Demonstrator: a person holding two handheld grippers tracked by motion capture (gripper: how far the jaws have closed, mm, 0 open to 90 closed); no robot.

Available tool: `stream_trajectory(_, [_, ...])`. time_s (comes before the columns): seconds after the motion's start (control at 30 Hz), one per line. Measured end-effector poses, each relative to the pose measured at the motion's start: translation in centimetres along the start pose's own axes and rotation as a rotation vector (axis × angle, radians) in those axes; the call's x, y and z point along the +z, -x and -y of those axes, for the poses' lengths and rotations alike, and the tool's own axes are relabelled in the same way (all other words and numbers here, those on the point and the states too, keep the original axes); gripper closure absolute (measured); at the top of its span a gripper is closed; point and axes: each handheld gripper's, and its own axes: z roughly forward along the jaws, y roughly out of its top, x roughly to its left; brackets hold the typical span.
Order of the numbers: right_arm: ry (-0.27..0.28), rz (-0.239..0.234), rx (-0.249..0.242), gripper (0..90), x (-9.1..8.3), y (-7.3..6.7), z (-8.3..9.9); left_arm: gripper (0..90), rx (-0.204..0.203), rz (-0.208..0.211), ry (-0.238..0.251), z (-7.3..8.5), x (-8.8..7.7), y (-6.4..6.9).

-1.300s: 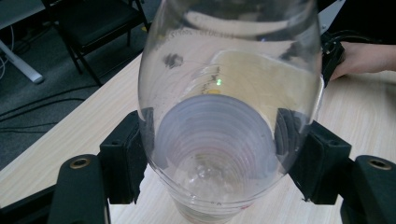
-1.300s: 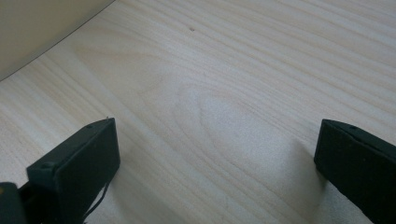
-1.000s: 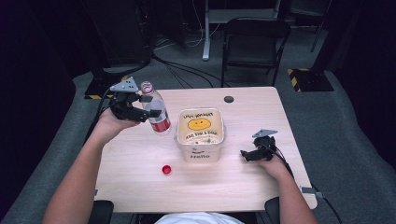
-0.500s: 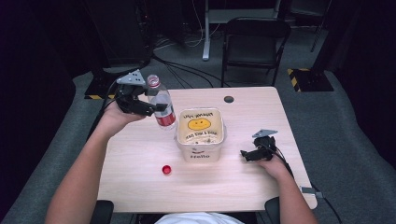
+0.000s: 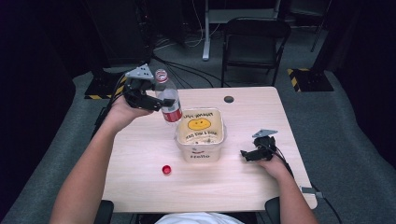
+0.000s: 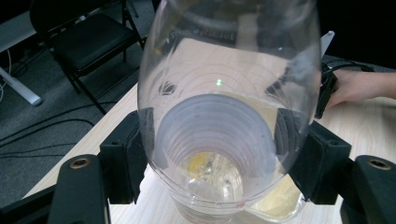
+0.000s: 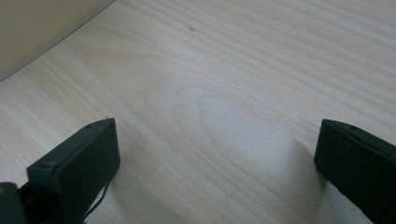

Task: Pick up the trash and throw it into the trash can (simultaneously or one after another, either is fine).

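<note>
A clear plastic bottle (image 5: 167,100) with a red label and no cap is held in the air over the table's back left, bottom tilted toward the tub. My left gripper (image 5: 156,101) is shut on the bottle (image 6: 224,116), its black jaws pressing both sides of the body. A square cream tub (image 5: 200,132) with a yellow smiley face stands at the table's middle, just right of the bottle. A small red cap (image 5: 166,170) lies on the table in front of the tub. My right gripper (image 5: 246,154) rests low on the table right of the tub, open, with bare wood (image 7: 219,112) between its jaws.
The light wooden table (image 5: 140,149) has a round dark grommet (image 5: 229,99) near its back edge. A black folding chair (image 5: 254,42) stands behind the table, with cables on the grey floor. The tub's wall (image 7: 42,23) shows at the upper left of the right gripper view.
My left gripper has carried the bottle up and to the right, closer to the tub. The right gripper has stayed in place.
</note>
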Motion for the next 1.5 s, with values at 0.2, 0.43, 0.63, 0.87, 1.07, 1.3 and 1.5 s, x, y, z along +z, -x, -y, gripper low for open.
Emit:
stream_trajectory(0.2, [0.0,0.0,0.0,0.0,0.0,0.0,0.0,29.3,0.015,0.005,-0.002,-0.6,0.7,0.2])
stream_trajectory(0.43, [0.0,-0.001,0.0,0.0,0.0,0.0,0.0,29.3,0.015,0.022,0.0,-1.2,1.6,0.5])
stream_trajectory(0.63, [0.008,-0.003,-0.001,0.0,0.1,-0.1,0.0,29.3,0.028,0.028,0.004,-2.0,2.6,1.2])
stream_trajectory(0.87, [0.006,-0.012,-0.019,0.0,0.1,0.0,0.0,29.3,0.037,0.035,0.004,-2.5,3.7,1.8])
stream_trajectory(1.07, [0.005,-0.014,-0.021,0.0,0.1,0.0,0.0,29.3,0.033,0.034,-0.005,-2.4,4.6,1.8])
stream_trajectory(1.3, [0.005,-0.014,-0.022,0.0,0.1,0.0,0.0,29.3,0.025,0.037,-0.011,-2.3,5.4,1.9])
stream_trajectory(1.5, [0.005,-0.016,-0.024,0.0,0.1,0.0,0.0,29.4,0.023,0.04,-0.003,-2.2,5.9,2.1])
